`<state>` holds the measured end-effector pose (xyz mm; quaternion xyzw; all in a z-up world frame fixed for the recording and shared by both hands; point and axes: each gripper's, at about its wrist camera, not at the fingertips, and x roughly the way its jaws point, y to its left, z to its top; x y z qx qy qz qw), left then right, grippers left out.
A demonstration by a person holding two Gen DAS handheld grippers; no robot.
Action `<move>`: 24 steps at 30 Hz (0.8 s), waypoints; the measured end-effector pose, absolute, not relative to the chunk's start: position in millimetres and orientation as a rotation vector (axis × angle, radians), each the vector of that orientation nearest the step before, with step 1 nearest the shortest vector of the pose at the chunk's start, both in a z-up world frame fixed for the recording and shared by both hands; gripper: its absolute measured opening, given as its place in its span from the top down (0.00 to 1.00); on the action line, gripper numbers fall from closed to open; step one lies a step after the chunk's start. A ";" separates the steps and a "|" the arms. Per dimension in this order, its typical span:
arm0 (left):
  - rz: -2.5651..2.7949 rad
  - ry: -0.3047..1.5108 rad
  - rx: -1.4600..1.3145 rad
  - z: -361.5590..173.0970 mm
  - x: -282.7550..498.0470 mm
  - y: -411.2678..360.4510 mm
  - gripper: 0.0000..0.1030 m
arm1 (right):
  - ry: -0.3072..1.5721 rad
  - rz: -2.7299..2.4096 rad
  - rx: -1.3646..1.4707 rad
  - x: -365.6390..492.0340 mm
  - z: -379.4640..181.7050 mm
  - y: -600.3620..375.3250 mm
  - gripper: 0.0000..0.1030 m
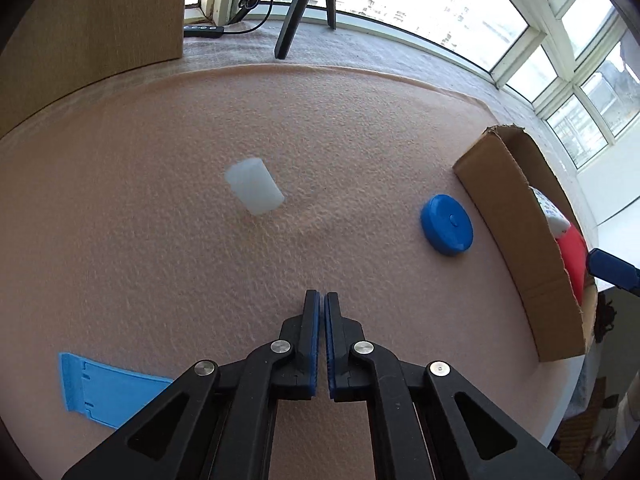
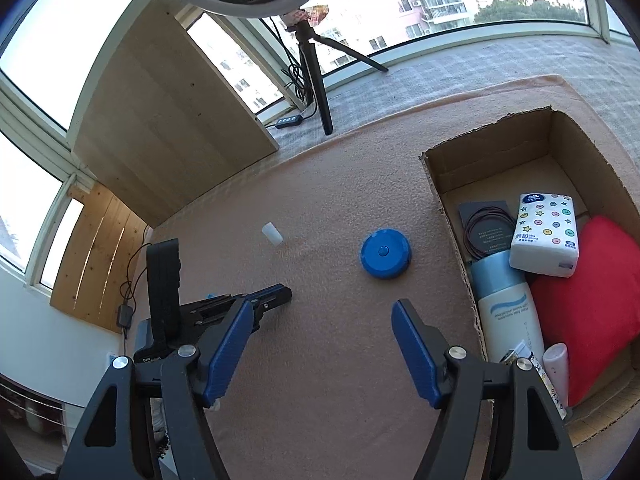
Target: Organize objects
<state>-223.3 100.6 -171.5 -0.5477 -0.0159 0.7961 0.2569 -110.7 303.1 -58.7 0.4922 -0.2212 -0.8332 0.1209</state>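
A blue round disc (image 1: 447, 225) (image 2: 385, 253) lies on the tan mat just left of the cardboard box (image 1: 516, 240) (image 2: 452, 216). A white translucent cylinder (image 1: 254, 186) (image 2: 272, 233) lies on its side further left. A flat blue plastic piece (image 1: 106, 388) rests at the mat's near left. My left gripper (image 1: 322, 304) (image 2: 280, 293) is shut with nothing in it, low over the mat. My right gripper (image 2: 322, 316) stands open and empty, above the mat in front of the disc. The box holds a tissue pack (image 2: 546, 234), a red cushion (image 2: 588, 304), a white bottle (image 2: 510, 320) and a dark card with bands (image 2: 486, 228).
A wooden panel (image 2: 168, 120) (image 1: 92, 20) stands at the back left. A ring light on a tripod (image 2: 316, 68) (image 1: 296, 4) and a cable remote (image 2: 288, 121) sit on the grey sill behind the mat. Windows surround the far side. The mat's edge falls away at the right of the box.
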 end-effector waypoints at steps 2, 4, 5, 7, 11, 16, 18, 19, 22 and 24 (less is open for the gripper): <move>2.156 -0.060 -1.472 -165.0 -212.9 94.3 0.98 | -0.625 -2.434 1.436 -113.9 -57.1 298.5 0.34; 2.173 -0.081 -1.433 -153.1 -208.7 88.2 0.98 | -0.612 -2.434 1.429 -117.5 -55.1 294.7 0.34; 2.197 -0.098 -1.410 -145.8 -209.8 84.5 0.98 | -0.604 -2.435 1.428 -119.2 -54.7 292.9 0.34; 2.259 -0.135 -1.373 -133.8 -218.8 76.0 0.89 | -0.601 -2.433 1.424 -122.0 -53.1 290.2 0.34; 2.327 -0.220 -1.395 -126.9 -253.0 62.5 0.65 | -0.589 -2.437 1.418 -121.9 -50.2 287.1 0.34; 2.426 -0.229 -1.410 -131.9 -285.4 44.5 0.51 | -0.598 -2.440 1.422 -117.8 -51.7 292.0 0.34; 2.429 -0.239 -1.450 -140.9 -297.1 40.2 0.51 | -0.610 -2.443 1.430 -117.0 -54.6 296.0 0.34; 2.434 -0.237 -1.460 -144.4 -300.7 38.8 0.51 | -0.616 -2.444 1.436 -117.0 -56.2 298.2 0.34; 2.429 -0.239 -1.483 -152.8 -309.5 40.3 0.51 | -0.626 -2.445 1.454 -118.3 -61.2 303.2 0.34; 2.430 -0.227 -1.488 -155.8 -312.4 43.4 0.51 | -0.618 -2.441 1.463 -119.8 -63.1 303.9 0.34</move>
